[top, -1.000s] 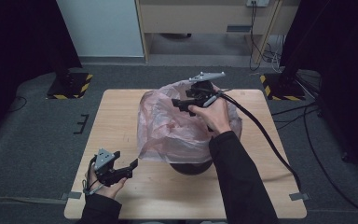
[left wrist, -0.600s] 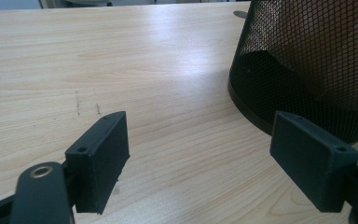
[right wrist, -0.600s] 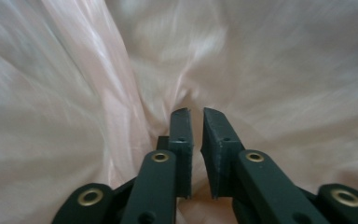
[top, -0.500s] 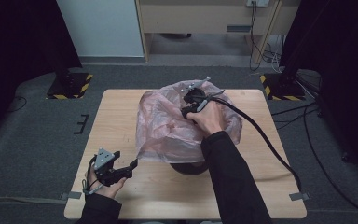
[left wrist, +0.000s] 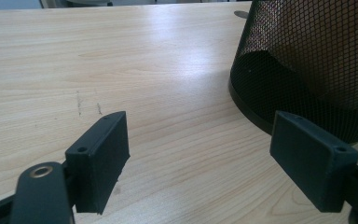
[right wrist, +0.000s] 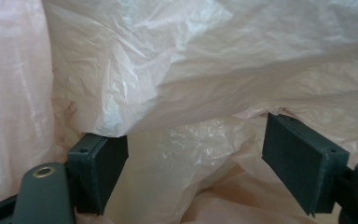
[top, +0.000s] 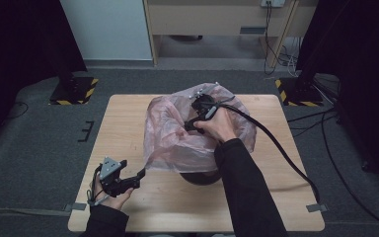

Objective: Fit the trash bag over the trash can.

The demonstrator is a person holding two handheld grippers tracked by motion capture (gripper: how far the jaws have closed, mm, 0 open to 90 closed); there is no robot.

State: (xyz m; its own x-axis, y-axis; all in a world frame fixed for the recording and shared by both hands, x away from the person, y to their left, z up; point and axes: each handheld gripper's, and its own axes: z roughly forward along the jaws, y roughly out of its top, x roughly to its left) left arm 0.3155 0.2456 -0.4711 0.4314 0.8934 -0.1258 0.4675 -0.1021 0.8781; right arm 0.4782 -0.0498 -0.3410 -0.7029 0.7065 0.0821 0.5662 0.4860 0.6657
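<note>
Right gripper [top: 190, 123], fingers just opened wide and empty, sits inside the pink bag [top: 170, 133]; bag film directly ahead. Left gripper [top: 140, 174] open, empty, beside the mesh bin [left wrist: 307, 65].

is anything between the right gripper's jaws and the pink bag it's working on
Nothing visible: the right gripper sits inside the pink bag, jaws open with only bag film ahead of them, having just opened.

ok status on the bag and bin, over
Left hand-held gripper open, idle beside black mesh bin. Right hand-held gripper inside pink plastic bag, jaws just opened, gripping nothing. No obstruction.
</note>
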